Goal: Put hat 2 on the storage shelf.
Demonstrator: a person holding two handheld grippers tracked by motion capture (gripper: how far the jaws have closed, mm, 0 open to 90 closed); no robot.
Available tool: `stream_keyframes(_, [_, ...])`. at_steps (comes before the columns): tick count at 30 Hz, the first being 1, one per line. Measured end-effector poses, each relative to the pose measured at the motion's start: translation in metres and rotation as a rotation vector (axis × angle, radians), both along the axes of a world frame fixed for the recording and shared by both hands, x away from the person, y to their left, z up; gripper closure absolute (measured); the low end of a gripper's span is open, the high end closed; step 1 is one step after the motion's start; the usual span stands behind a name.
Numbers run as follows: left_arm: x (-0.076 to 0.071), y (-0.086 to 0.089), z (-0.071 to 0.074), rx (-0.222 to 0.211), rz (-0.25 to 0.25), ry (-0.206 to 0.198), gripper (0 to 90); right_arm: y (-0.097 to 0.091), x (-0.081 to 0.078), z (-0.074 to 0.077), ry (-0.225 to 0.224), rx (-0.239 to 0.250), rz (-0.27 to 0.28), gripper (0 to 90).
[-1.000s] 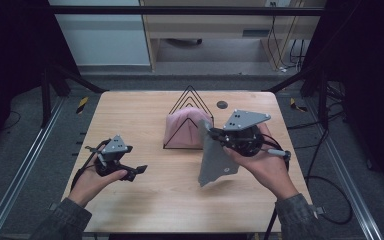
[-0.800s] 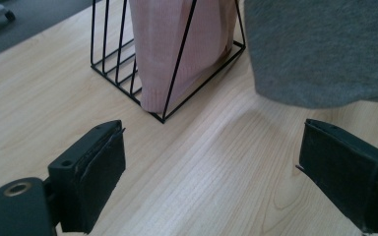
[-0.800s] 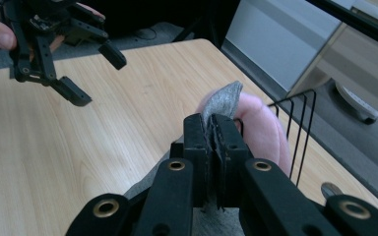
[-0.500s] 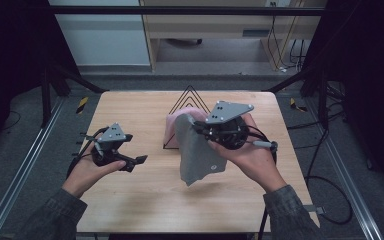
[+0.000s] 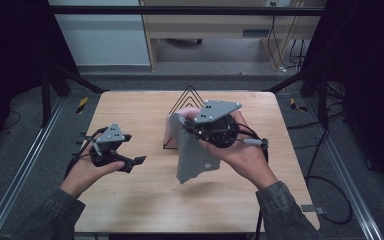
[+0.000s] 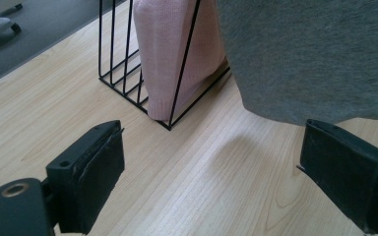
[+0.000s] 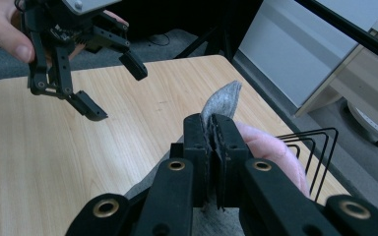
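High view: right gripper point(image 5: 189, 131) pinches the top edge of the grey cloth point(image 5: 196, 155), which hangs below it clear of the table point(image 5: 130, 210) (shadow underneath). Just behind the cloth sits the black wire rack point(image 5: 186, 100) holding a pink knit point(image 6: 170, 54), probably folded. Left gripper point(image 5: 139, 160) sits well off to the cloth's side, jaws spread, nothing between them.
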State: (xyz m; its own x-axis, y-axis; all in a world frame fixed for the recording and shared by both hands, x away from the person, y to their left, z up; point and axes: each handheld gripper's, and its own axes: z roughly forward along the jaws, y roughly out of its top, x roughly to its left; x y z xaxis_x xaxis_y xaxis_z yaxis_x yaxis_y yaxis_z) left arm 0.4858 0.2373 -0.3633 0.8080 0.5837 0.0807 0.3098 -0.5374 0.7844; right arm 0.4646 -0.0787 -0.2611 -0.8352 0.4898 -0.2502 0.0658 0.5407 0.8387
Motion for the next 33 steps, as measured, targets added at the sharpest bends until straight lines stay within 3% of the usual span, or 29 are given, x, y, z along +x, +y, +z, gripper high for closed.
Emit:
stream_keyframes(8, [0.0,-0.002,0.005,0.01,-0.018,-0.001,9.8,0.012,-0.002,0.004,0.0,-0.019,0.023,86.1])
stream_keyframes(16, [0.001,-0.008,0.009,-0.008,-0.043,-0.004,11.3,0.027,-0.005,0.005,0.002,-0.032,0.056,86.0])
stream_keyframes(25, [0.002,-0.016,0.004,-0.002,-0.073,0.004,13.1,0.037,-0.012,-0.007,0.019,-0.048,0.091,86.0])
stream_keyframes(33, [0.003,-0.025,-0.003,0.028,-0.128,0.016,15.4,0.047,-0.019,-0.019,0.036,-0.068,0.127,85.9])
